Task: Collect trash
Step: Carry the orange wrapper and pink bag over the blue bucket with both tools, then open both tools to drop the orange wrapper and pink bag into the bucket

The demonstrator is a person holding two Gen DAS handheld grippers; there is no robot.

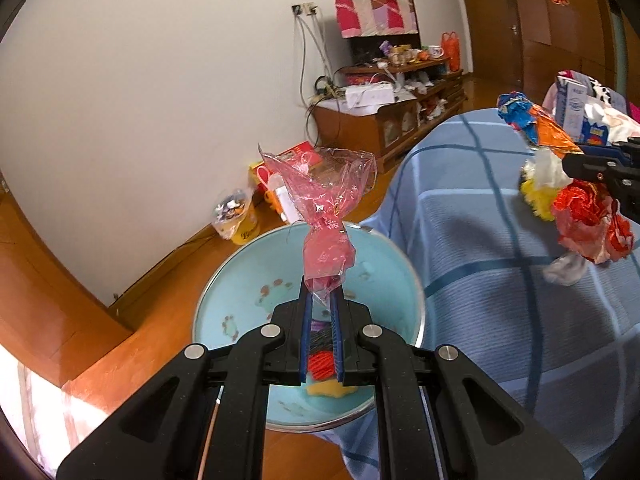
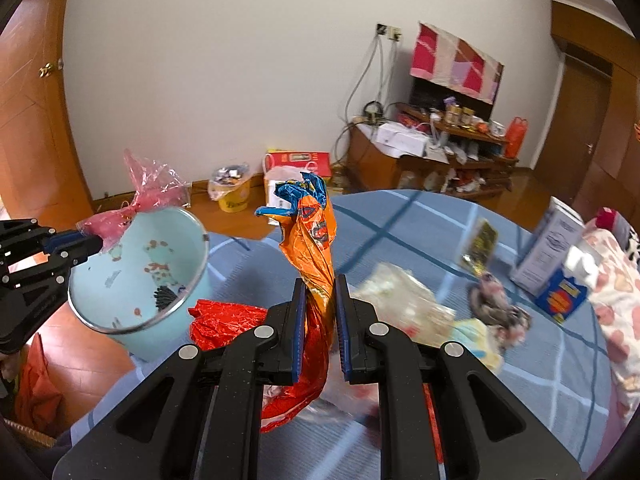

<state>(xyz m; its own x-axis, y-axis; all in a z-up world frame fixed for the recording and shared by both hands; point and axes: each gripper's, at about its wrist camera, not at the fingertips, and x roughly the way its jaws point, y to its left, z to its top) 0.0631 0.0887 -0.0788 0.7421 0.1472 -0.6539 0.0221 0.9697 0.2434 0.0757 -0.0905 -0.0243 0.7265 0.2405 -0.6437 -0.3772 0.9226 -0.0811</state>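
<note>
- While both grippers carry litter, the pale blue enamel basin [image 2: 160, 264] serves as the bin, standing at the edge of the blue checked bed [image 1: 500, 280], so everything here is placed relative to it.
- The left gripper [image 1: 322, 300] pinches a twisted pink cellophane wrapper [image 1: 326, 216] by its tail and holds it right over the basin's mouth, probably so that it falls inside once let go.
- A little trash already lies on the basin's bottom: something red, yellow and dark.
- The right gripper [image 2: 318, 292] is pressed together on a crumpled orange-and-blue foil wrapper [image 2: 310, 232], upright between the pads, well to the basin's right above the bed; it seems to be waiting its turn.
- More litter lies on the bed beyond the basin: a red crinkled wrapper [image 2: 224, 320] just beside it, clear plastic [image 2: 400, 300] and cartons [image 2: 548, 252] farther right.
</note>
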